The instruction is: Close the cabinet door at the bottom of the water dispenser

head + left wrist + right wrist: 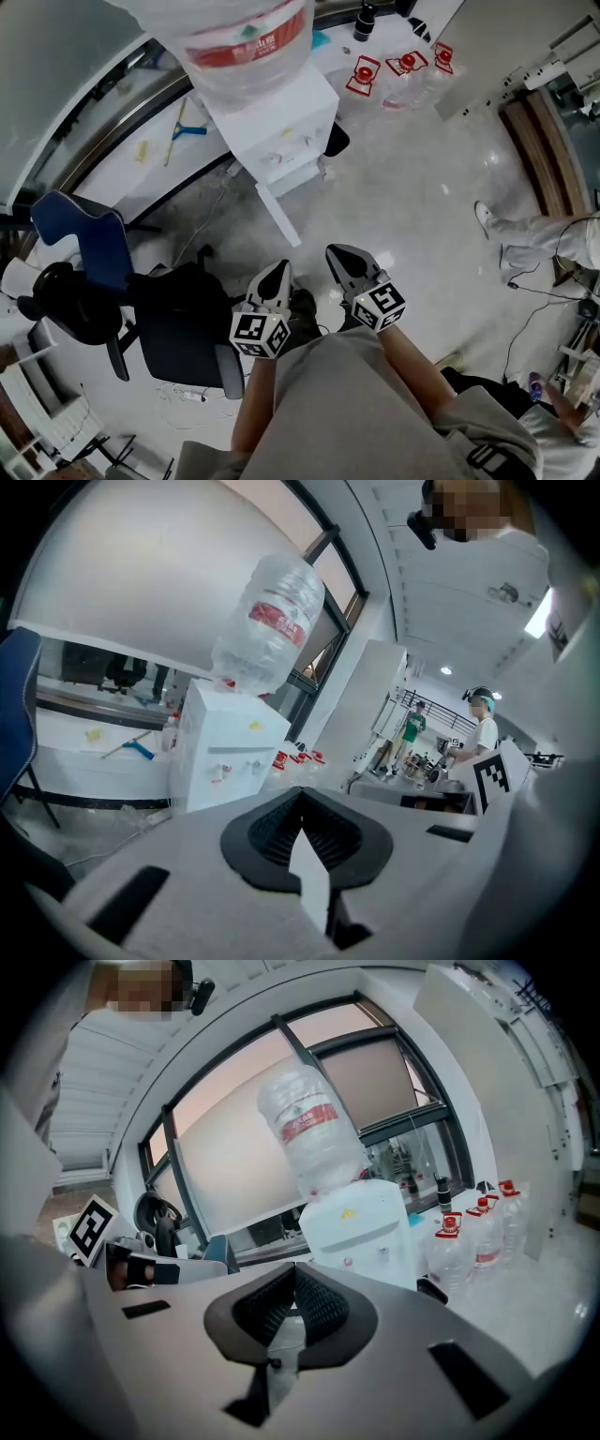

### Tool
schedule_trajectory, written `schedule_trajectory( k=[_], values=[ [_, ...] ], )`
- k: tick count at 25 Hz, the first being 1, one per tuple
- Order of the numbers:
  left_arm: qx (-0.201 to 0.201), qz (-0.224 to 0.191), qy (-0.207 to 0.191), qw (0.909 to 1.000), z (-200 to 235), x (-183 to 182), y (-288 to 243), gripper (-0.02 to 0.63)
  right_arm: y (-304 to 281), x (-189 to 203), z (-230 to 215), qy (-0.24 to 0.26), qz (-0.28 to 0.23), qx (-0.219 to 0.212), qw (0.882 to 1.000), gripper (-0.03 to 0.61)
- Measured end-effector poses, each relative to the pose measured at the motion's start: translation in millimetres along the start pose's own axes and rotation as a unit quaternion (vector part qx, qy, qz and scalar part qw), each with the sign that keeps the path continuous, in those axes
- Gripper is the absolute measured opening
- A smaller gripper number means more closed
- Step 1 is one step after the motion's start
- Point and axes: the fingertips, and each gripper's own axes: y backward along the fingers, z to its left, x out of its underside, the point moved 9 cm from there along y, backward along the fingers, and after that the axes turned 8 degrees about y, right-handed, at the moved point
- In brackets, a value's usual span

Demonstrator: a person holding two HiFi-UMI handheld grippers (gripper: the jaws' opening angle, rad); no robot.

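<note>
The white water dispenser stands ahead of me with a big clear bottle upside down on top. At its base the white cabinet door stands swung out toward me. My left gripper and right gripper hang side by side over the floor, short of the door, both shut with nothing in them. The left gripper view has the dispenser and bottle beyond the shut left gripper. From the right gripper, the dispenser shows a little right of centre.
A blue office chair and a dark chair stand close on my left. Several red-capped water bottles sit on the floor right of the dispenser. A person's legs are at the far right, with cables on the floor nearby.
</note>
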Motion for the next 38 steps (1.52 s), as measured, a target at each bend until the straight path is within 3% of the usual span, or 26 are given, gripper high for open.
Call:
schedule_trajectory(
  k=[8, 16, 20, 26, 30, 35, 38],
  values=[
    [0.005, 0.06, 0.009, 0.9981, 49.9, 23.4, -42.7, 0.008, -23.9, 54.3, -25.6, -0.013, 0.032, 0.052, 0.998, 0.009],
    [-0.026, 0.095, 0.03, 0.9947, 105.1, 68.9, -117.7, 0.008, -84.6, 127.5, -62.4, -0.01, 0.072, 0.013, 0.997, 0.009],
    [-0.047, 0.11, 0.043, 0.9919, 144.1, 103.1, -152.3, 0.008, -119.6, 180.2, -77.4, 0.018, 0.095, -0.009, 0.995, 0.009],
    [-0.053, 0.143, 0.033, 0.9877, 198.8, 151.6, -179.0, 0.008, -149.3, 262.3, -78.8, 0.035, 0.108, 0.015, 0.993, 0.009],
    [-0.055, 0.163, 0.033, 0.9846, 235.0, 187.8, -200.4, 0.008, -166.3, 305.5, -81.2, 0.081, 0.113, 0.019, 0.99, 0.009],
    [-0.039, 0.188, 0.098, 0.9766, 276.9, 229.8, -210.4, 0.021, -177.0, 342.9, -74.9, 0.097, 0.105, 0.038, 0.989, 0.011],
    [-0.029, 0.204, 0.144, 0.9679, 294.4, 250.7, -217.9, 0.111, -178.5, 359.5, -74.6, 0.104, 0.103, 0.045, 0.988, 0.011]
  ],
)
